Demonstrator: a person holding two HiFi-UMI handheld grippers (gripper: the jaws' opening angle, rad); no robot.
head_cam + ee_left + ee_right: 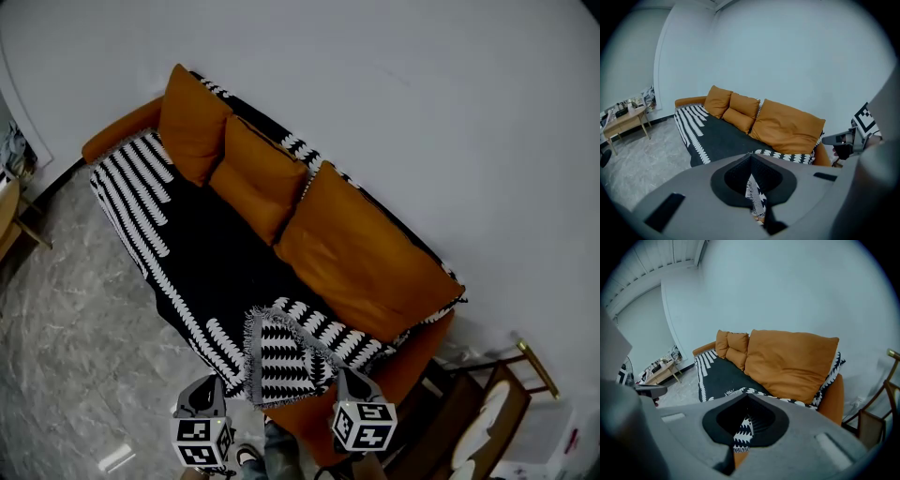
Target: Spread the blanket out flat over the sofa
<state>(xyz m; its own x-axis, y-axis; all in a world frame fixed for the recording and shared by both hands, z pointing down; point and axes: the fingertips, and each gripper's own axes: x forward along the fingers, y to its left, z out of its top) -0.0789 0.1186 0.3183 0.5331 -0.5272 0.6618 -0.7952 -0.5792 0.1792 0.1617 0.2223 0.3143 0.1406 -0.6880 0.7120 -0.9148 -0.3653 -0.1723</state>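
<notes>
An orange sofa [412, 361] with three orange back cushions [361, 253] stands against the white wall. A black blanket with white leaf stripes [202, 244] covers its seat and runs behind the cushions. At the near right end a corner of the blanket [281, 361] is folded back onto the seat. My left gripper [218, 382] and right gripper [343, 377] hold the front edge at either side of that fold. In the left gripper view the gripper [751, 157] is shut on patterned fabric [754, 197]. In the right gripper view the gripper [747, 397] is likewise shut on blanket cloth [742, 428].
A wooden side table [11, 223] with clutter stands left of the sofa on the marble floor [66, 347]. A dark wooden rack with brass legs [497, 398] sits close to the sofa's right arm. The wall runs right behind the sofa.
</notes>
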